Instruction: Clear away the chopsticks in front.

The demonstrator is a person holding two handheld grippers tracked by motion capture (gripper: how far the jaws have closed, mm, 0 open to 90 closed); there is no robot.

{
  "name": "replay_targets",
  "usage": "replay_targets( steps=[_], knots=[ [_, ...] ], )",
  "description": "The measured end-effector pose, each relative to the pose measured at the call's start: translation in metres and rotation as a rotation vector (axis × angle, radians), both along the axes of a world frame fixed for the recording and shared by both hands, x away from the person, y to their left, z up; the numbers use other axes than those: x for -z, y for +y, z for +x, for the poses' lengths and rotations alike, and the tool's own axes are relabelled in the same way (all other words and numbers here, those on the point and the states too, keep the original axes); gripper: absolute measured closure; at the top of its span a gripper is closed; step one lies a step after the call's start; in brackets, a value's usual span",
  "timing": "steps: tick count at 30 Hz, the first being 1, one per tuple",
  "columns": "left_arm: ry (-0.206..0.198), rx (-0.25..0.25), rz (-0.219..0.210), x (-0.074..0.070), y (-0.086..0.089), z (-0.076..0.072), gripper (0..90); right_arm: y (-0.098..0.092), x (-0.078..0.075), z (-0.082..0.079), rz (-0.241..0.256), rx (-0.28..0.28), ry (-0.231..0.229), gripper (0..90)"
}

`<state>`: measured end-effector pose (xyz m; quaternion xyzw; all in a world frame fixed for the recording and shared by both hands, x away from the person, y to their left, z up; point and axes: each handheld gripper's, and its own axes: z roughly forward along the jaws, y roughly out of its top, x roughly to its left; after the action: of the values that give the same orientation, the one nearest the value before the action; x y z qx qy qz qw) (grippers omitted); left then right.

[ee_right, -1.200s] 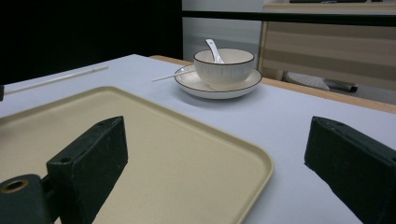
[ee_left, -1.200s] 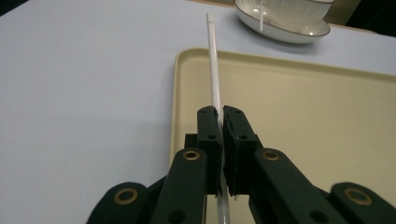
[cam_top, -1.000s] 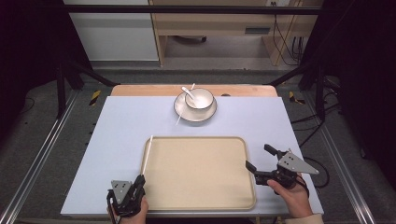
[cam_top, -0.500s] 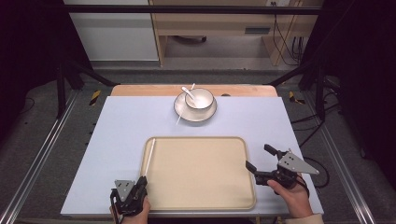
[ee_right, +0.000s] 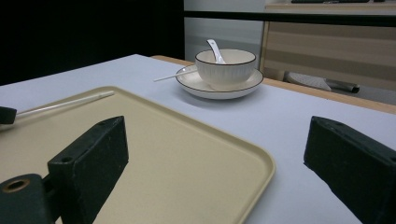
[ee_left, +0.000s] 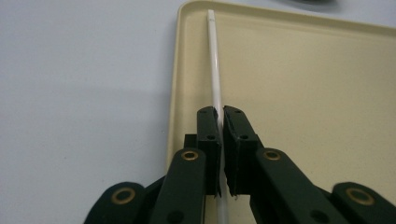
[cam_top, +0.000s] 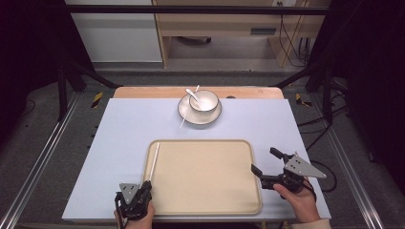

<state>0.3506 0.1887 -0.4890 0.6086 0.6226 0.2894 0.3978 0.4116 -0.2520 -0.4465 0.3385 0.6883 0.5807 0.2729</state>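
A laboratory recording station: a table [cam_top: 119, 143] with a pale blue cover stands inside a black metal frame [cam_top: 191, 9], flanked by floor rails [cam_top: 38, 167], with loose cables [cam_top: 291, 38] and a wooden desk [cam_top: 224, 24] at the far side.

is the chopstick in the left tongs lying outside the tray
No, the chopstick clamped in the left tongs lies inside the tray, along its left rim.

The thin white plastic chopstick [ee_left: 215, 70] looked smooth with a slight sheen. The beige rectangular plastic tray [cam_top: 248, 191] appeared matt and even. The pale blue table cover [cam_top: 124, 129] was matt and smooth. The white ceramic bowl with dark rim [ee_right: 226, 65] and its matching glazed saucer [ee_right: 205, 86] were glossy. The black gripper jaws looked like matt plastic.
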Motion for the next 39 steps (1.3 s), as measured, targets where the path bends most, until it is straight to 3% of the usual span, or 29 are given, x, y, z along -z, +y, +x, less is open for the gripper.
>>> replay_targets(
  steps=[8,13,18,21,28,29,32,36,39],
  knots=[
    [-0.034,0.019,0.028,-0.010,-0.003,0.002,71.1,0.000,0.000,0.000,-0.002,-0.002,0.004,6.7],
    [-0.055,0.048,0.043,-0.021,-0.006,0.011,67.3,0.000,0.000,0.000,-0.005,-0.001,0.004,6.7],
    [-0.045,0.108,0.057,-0.029,-0.012,0.025,63.9,-0.001,0.000,0.000,-0.005,0.002,0.002,6.7],
    [-0.038,0.160,0.077,-0.038,-0.016,0.041,60.8,-0.001,0.000,0.000,-0.010,0.003,0.004,6.7],
    [-0.037,0.302,0.100,-0.062,-0.028,0.098,54.5,-0.001,0.001,0.001,-0.012,0.005,0.006,6.7],
    [-0.032,0.317,0.116,-0.067,-0.029,0.111,53.5,-0.001,0.001,0.001,-0.011,0.005,0.007,6.7],
    [-0.032,0.352,0.153,-0.075,-0.035,0.132,52.5,-0.001,0.001,0.001,-0.019,0.005,0.005,6.7],
    [-0.034,0.401,0.175,-0.079,-0.046,0.165,53.5,-0.001,0.002,0.001,-0.025,0.008,0.010,6.7],
    [-0.013,0.428,0.138,-0.076,-0.051,0.185,55.4,0.000,0.002,0.002,-0.037,0.004,0.009,6.6]
  ],
)
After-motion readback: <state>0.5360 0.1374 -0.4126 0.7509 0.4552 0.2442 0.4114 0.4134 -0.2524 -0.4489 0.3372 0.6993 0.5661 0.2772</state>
